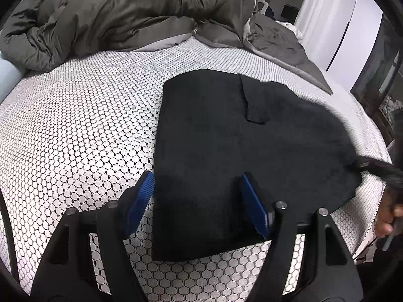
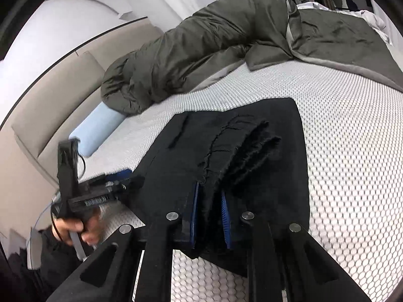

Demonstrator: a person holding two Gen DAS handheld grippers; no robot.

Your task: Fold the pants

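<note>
In the left wrist view the pants point(image 1: 226, 151) lie on the mattress point(image 1: 75, 125), centre to right of the frame. A duvet point(image 1: 113, 12) is heaped across the top, behind them, with a bolster point(image 1: 7, 75) at the left edge. The left gripper point(image 1: 199, 203) straddles the pants' lower left edge.

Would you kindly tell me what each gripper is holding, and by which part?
The right gripper pinches the black pants at a bunched, frayed hem end; the left gripper holds nothing.
</note>
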